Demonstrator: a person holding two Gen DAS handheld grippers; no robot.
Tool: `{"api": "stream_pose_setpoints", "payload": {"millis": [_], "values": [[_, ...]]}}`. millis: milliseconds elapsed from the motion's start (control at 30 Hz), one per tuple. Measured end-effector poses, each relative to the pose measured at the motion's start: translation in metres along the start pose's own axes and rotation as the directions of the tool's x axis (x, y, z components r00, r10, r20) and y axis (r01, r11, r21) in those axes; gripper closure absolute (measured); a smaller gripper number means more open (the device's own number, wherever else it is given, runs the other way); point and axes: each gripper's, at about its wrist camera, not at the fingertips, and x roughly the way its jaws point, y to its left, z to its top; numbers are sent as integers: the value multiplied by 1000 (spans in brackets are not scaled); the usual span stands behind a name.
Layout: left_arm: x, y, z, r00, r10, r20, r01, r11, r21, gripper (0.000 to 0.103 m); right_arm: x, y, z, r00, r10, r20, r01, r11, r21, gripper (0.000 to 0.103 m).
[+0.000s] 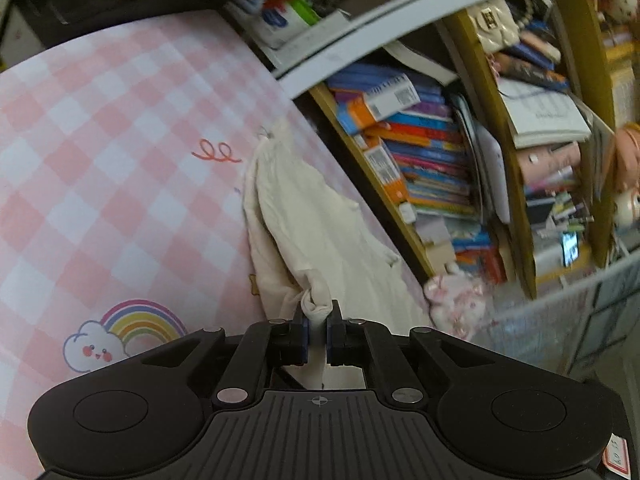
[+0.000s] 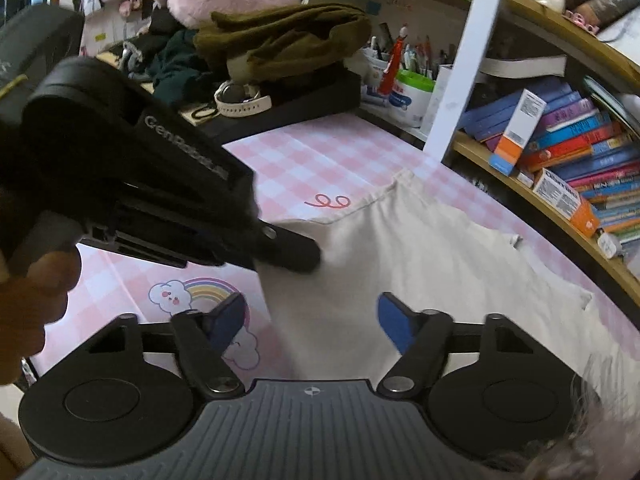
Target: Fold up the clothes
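The left gripper (image 1: 317,317) had its jaws drawn close together, pinching a bunched corner of the cream garment (image 1: 320,224), which lay spread on the pink checked cloth (image 1: 100,140) beside the bookshelf (image 1: 420,152). The right gripper (image 2: 311,320) held its jaws wide apart, gripping nothing, just above the near part of the garment, with the blue pads (image 2: 394,320) facing each other. At the far end of the surface, a white tub (image 2: 412,96) held pens standing upright, and the shelf compartments held stacked books (image 2: 568,152).
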Motion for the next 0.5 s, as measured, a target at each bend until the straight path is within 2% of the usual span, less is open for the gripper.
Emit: {"api": "stream_pose_setpoints", "payload": {"millis": [133, 200, 300, 333, 400, 433, 500], "values": [[2, -7, 4, 1000, -16, -24, 17, 999, 43, 97, 9, 5, 5, 1000, -18, -25, 17, 1000, -13, 58], [1, -6, 6, 999, -16, -34, 18, 999, 49, 97, 14, 8, 7, 999, -27, -37, 26, 999, -19, 80], [-1, -3, 9, 999, -28, -43, 30, 998, 47, 93, 17, 3, 8, 998, -29, -47, 29, 1000, 6, 93], [-3, -2, 10, 999, -30, -40, 32, 998, 46, 88, 17, 0, 9, 998, -29, -48, 30, 999, 21, 94], [-8, 0, 12, 999, -35, -29, 36, 999, 40, 68, 17, -5, 9, 998, -31, -50, 34, 998, 54, 97], [-11, 3, 13, 999, -36, -18, 37, 999, 32, 49, 17, -9, 8, 998, -41, -53, 45, 996, 73, 97], [-16, 11, 14, 998, -63, 9, 63, 998, -6, 35, 17, -17, 8, 996, -60, -59, 67, 991, 112, 98]]}}
